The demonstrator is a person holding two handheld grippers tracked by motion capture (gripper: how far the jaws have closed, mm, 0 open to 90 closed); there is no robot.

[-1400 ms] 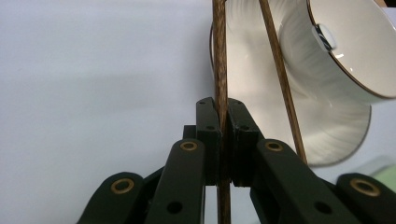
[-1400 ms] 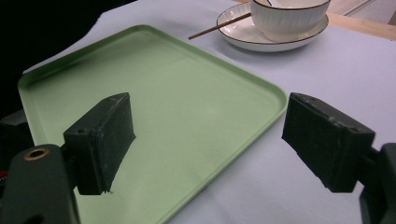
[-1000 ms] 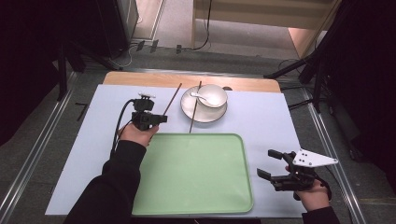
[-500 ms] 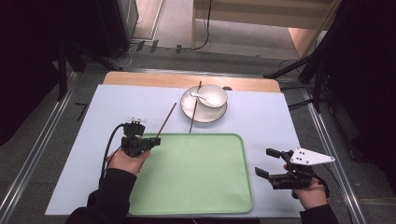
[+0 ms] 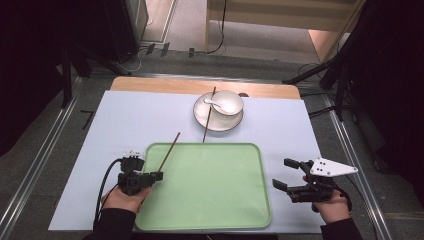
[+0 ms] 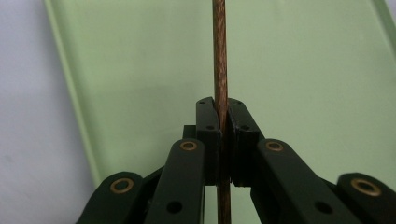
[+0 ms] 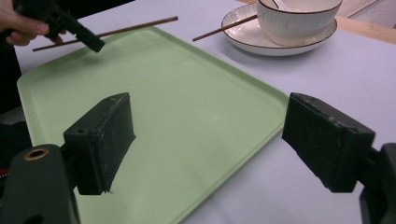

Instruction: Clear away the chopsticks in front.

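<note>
A brown chopstick (image 6: 219, 56) is clamped between the closed jaws of the left hand-held gripper (image 6: 223, 122). In the high view that chopstick (image 5: 169, 151) slants from the gripper (image 5: 156, 175) up and away across the near-left corner of the green tray (image 5: 230, 210), its far tip reaching past the tray's far rim over the pale sheet (image 5: 130, 120) that covers the desk. In the left gripper view the stick runs straight up between the two black jaws with the green tray (image 6: 303, 70) beneath it and the tray's raised edge to the left.

The left hand-held gripper sits over the tray's left edge, held in the person's left hand (image 5: 122, 199), a black cable looping from it.

The right hand-held gripper (image 5: 289, 176) is just right of the tray near its right-hand near corner, held in the right hand (image 5: 334, 206), with a grey three-cornered plate on top. Its jaws stand wide apart and hold nothing; in the right gripper view the two black pads (image 7: 100, 140) frame the tray (image 7: 187, 126).

Beyond the tray's far rim a white plate (image 5: 206, 116) carries a white bowl (image 5: 231, 102) with a white spoon (image 5: 214, 103) in it. A second chopstick (image 5: 208, 116) lies across the plate's left part, its near end just short of the tray
</note>
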